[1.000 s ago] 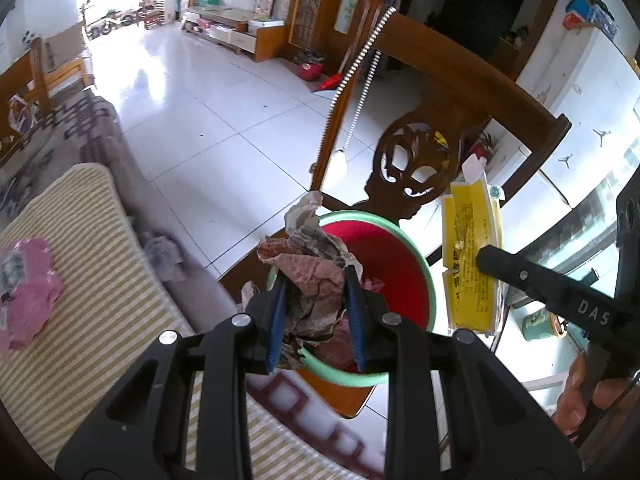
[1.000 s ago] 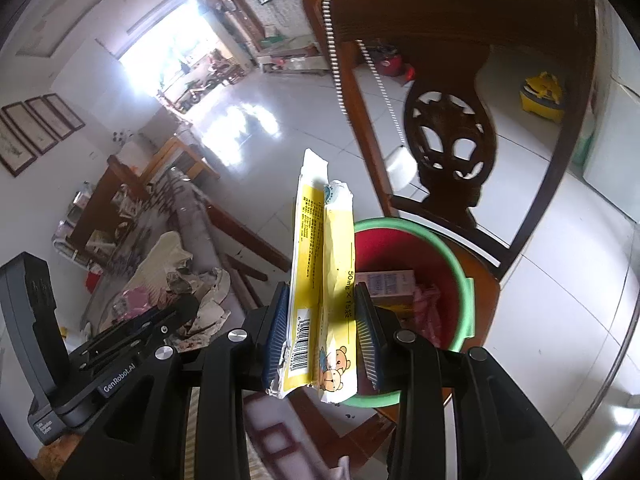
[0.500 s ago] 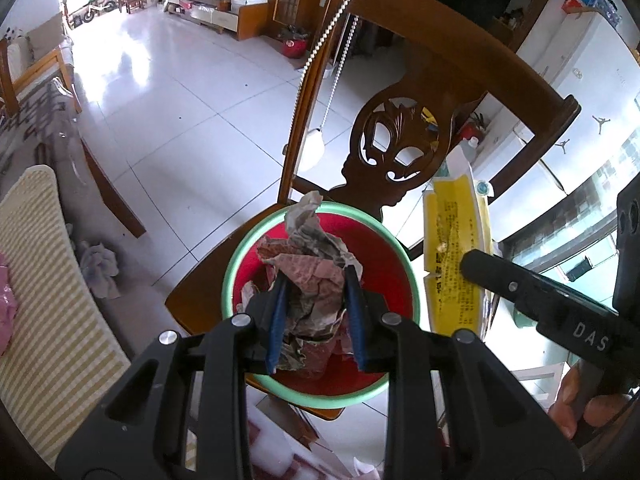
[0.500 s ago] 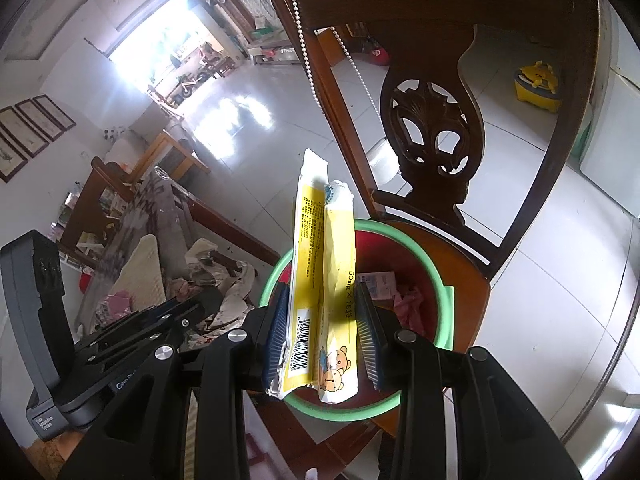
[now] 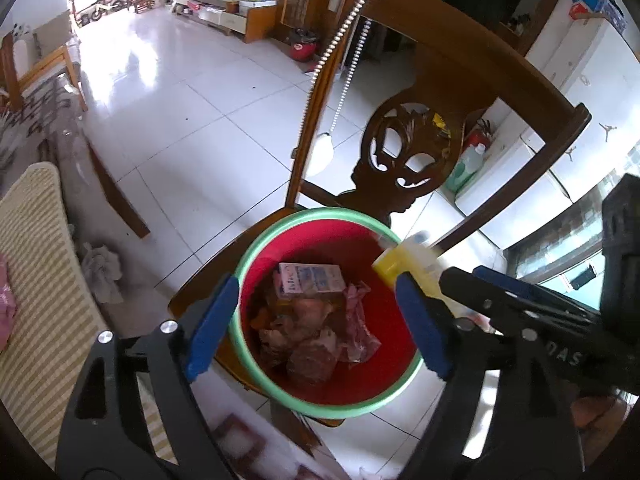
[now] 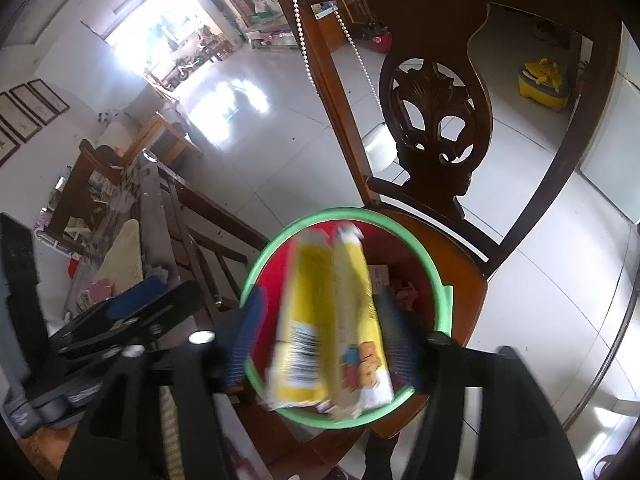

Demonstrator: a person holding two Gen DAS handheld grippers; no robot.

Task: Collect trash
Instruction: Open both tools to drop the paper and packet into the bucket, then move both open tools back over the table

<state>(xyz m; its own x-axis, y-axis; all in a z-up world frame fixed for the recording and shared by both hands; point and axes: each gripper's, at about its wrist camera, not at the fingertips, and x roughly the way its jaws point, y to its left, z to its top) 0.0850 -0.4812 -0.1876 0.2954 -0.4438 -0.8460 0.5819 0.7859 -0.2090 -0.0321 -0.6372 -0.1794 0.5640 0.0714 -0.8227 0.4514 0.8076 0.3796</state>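
Observation:
A red bin with a green rim (image 5: 280, 220) stands on a chair seat below both grippers. My left gripper (image 5: 316, 328) hangs over it with jaws opening and nothing between the blue pads. Crumpled brownish paper (image 5: 308, 344) lies inside the bin beside a small white and blue carton (image 5: 310, 278). My right gripper (image 6: 322, 340) is over the bin rim (image 6: 424, 256), jaws opening. The yellow wrapper (image 6: 320, 320) sits blurred and loose between its pads, tipping downward into the bin. From the left wrist view, the wrapper's yellow end (image 5: 400, 260) shows at the bin's right edge.
The wooden chair's carved back (image 5: 404, 152) rises behind the bin, and a white bead cord (image 5: 340, 40) hangs off its post. A striped cloth (image 5: 36, 280) covers the table at the left. White tiled floor surrounds the chair. A hand (image 5: 592, 416) shows at the lower right.
Both grippers went from shut to open over the bin. The crumpled paper left the left jaws and now lies in the bin. The yellow wrapper has slipped lower between the right pads.

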